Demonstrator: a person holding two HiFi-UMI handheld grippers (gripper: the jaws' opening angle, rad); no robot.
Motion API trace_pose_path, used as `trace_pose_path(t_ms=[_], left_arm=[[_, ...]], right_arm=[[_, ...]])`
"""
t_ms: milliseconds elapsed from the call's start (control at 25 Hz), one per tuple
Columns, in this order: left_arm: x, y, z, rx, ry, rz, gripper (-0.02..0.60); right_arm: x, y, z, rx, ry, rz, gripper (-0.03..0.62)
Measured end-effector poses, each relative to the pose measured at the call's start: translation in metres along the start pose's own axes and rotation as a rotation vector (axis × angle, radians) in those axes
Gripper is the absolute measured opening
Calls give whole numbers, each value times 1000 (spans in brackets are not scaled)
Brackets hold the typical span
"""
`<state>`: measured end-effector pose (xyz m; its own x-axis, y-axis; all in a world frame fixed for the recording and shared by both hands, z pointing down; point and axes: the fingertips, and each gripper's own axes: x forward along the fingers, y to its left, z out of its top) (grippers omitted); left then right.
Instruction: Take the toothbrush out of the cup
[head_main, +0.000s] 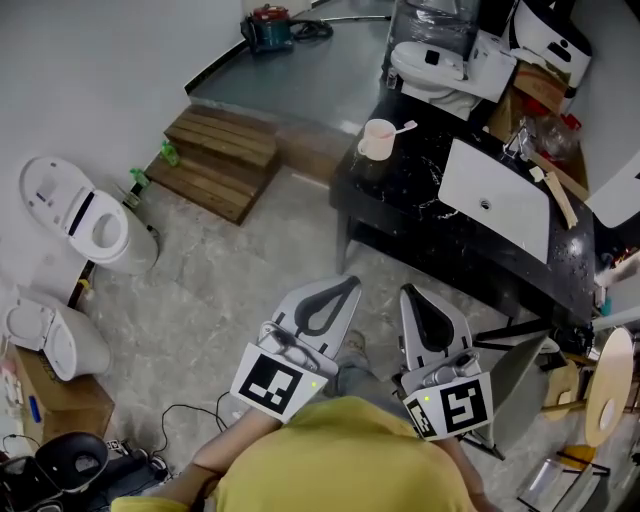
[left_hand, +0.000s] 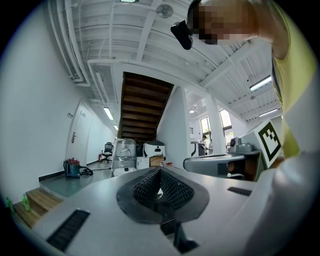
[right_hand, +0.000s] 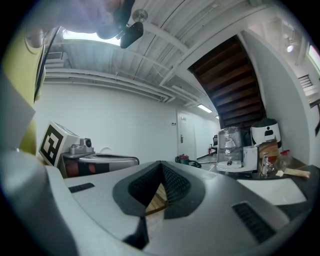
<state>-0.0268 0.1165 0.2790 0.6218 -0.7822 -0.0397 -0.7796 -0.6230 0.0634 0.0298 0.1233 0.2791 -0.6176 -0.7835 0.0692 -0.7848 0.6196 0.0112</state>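
Fingers on the left gripper (left_hand: 160, 171) are tips-together with nothing in them; right gripper (right_hand: 161, 165) same, closed and empty. Both are held low by the person's body, over the floor, well apart from the work. Toothbrush (head_main: 403, 127) sits in the pink cup (head_main: 376, 140), leaning right over the rim, at the near-left corner of the black tabletop (head_main: 420, 215), left of the white sink (head_main: 510, 190). Task not started yet. Handling guess: brush is light, stiff, slim, likely smooth plastic, so it may twist or slip in a loose pinch. Cup looks light too and could tip or ride along. Best hold is probably the exposed stem just above the rim, pinched across its width, then drawn out along its lean. Can't tell which end is up
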Motion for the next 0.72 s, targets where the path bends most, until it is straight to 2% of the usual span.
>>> trace_pose_path(t_ms=[400, 720], left_arm=[[68, 36, 8, 11, -11, 59, 8], [85, 52, 9, 19, -7, 132, 8]], right_arm=[[53, -60, 9, -1, -14, 60, 17], [76, -82, 11, -2, -33, 117, 17]])
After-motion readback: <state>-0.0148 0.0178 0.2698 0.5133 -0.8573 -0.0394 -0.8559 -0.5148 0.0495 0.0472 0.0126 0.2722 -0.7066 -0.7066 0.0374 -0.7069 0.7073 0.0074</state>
